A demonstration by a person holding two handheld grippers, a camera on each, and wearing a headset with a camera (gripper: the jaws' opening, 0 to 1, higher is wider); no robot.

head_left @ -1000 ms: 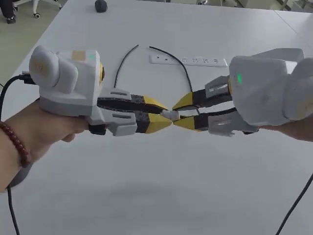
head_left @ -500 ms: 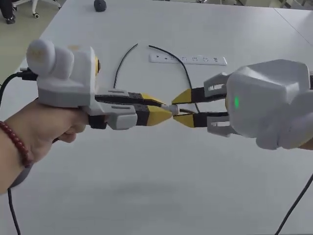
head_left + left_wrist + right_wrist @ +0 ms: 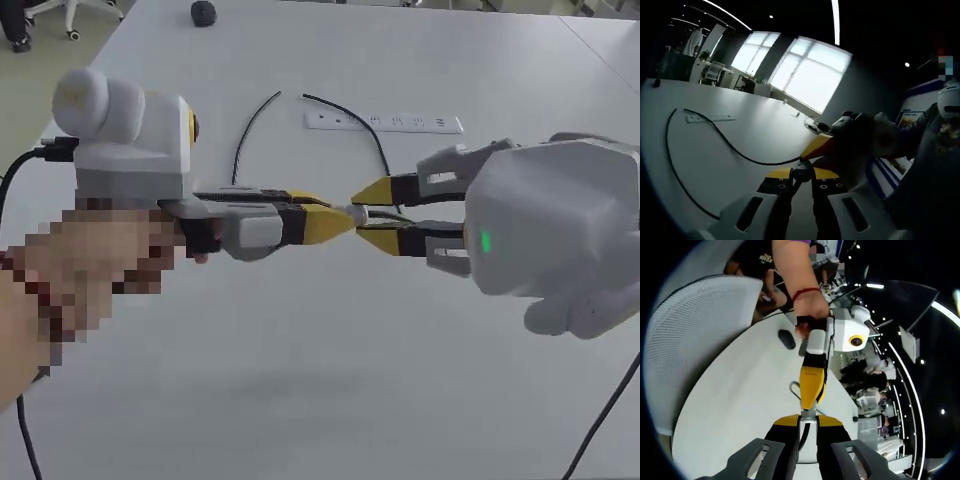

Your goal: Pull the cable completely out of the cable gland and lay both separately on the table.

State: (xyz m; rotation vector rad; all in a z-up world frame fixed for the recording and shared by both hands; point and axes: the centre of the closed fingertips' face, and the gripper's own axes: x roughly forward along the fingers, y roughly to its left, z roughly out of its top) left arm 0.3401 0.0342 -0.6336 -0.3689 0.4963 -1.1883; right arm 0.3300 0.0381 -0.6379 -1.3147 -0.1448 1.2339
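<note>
A small pale cable gland [image 3: 350, 213] hangs in the air above the white table [image 3: 300, 370], and my left gripper [image 3: 343, 217] is shut on it from the left. A thin black cable [image 3: 372, 135] runs out of the gland and curves away over the table. My right gripper [image 3: 358, 216] faces it from the right; its jaws stand a little apart above and below the cable, just behind the gland. In the left gripper view the gland [image 3: 800, 174] sits between my jaws and the cable [image 3: 730, 145] trails off left. The right gripper view shows the gland [image 3: 807, 412] at my jaw tips.
A second loose black cable [image 3: 248, 130] lies on the table beyond the grippers, beside a white power strip [image 3: 390, 123]. A dark round object [image 3: 203, 12] sits at the far edge. Gripper leads hang at both lower corners.
The left gripper and the gland have risen slightly. The right gripper's body has dropped lower and its jaws now point up-left. The hold on the gland is unchanged.
</note>
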